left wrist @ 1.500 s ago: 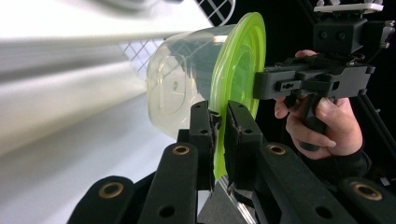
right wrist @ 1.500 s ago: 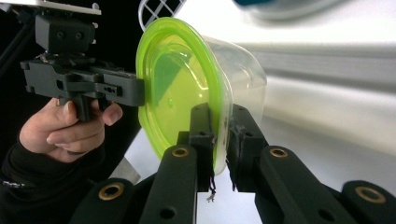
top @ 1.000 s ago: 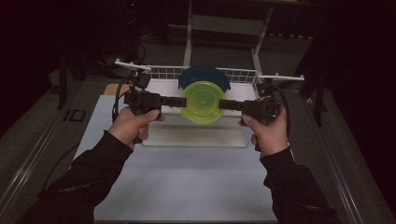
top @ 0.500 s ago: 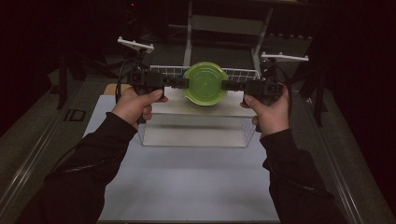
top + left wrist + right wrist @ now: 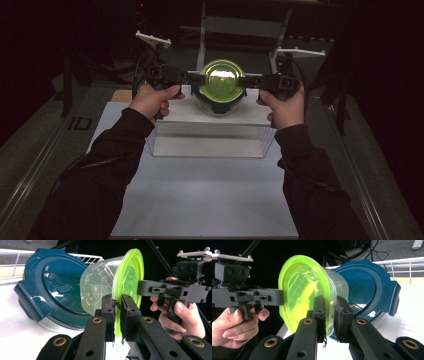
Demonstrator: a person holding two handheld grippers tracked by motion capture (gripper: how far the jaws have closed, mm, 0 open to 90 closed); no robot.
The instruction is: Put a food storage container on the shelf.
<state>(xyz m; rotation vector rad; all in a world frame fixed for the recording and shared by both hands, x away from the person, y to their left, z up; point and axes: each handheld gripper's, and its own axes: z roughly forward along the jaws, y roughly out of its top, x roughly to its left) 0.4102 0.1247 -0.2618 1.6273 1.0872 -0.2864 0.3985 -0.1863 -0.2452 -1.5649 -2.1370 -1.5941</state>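
Your left gripper [image 5: 117, 317] and right gripper [image 5: 329, 316] each have fingers clamped on opposite rims of the green-lidded container [image 5: 221, 80], held in the air just above the blue-lidded container [image 5: 53, 290].

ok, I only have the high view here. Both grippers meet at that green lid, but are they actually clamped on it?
Observer: Yes. In the left gripper view the left gripper has its jaws pinched on the rim of the green lid.
Operator: And the right?
Observer: Same: the right gripper is shut on the opposite rim.
Operator: Just the lid, or a container too?
Observer: A clear container sits under the lid, and both are held above the blue-lidded container.
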